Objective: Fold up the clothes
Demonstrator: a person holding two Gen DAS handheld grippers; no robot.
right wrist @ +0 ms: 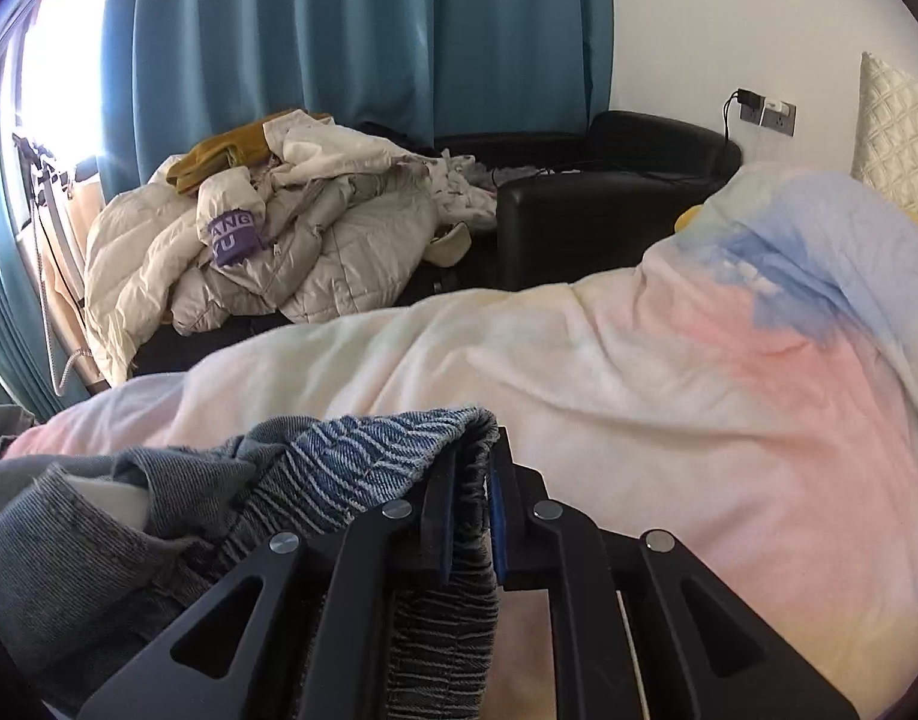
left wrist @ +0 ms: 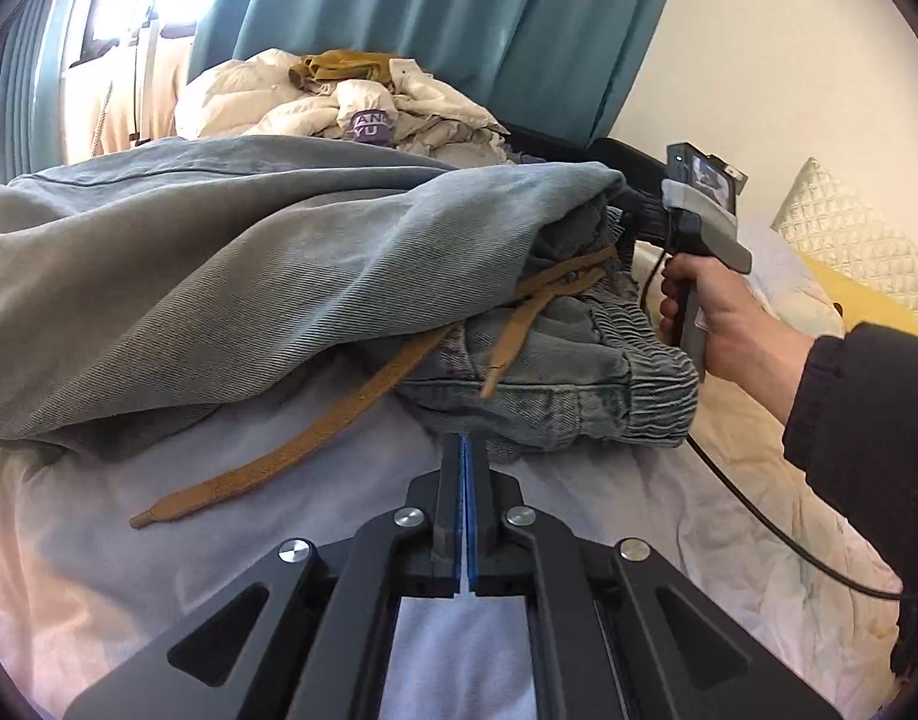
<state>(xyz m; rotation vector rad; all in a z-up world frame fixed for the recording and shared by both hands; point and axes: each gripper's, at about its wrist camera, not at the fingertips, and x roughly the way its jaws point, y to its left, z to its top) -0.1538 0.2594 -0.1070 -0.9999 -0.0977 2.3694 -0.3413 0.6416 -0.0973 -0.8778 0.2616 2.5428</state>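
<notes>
Jeans (left wrist: 231,276) are heaped on the bed (left wrist: 579,510), partly doubled over, brown drawstring (left wrist: 315,438) trailing toward the left gripper (left wrist: 464,450). Left gripper is clenched; its tips sit at the denim edge, and I can't tell whether any cloth is pinched. Right gripper (right wrist: 474,480) is grasping the ribbed elastic waistband (right wrist: 399,450), cloth clearly between the pads.

Judgement: fold in progress. To do it well, keep the waistband taut, carry it across level, line up the edges before letting go, and tuck the drawstring in so it doesn't hang out.

Readable text: behind the jeans, a purple patch (right wrist: 234,237) on the cream jacket (right wrist: 315,252) shows partial letters "ANG" over "YU". Nothing else is legible.
</notes>
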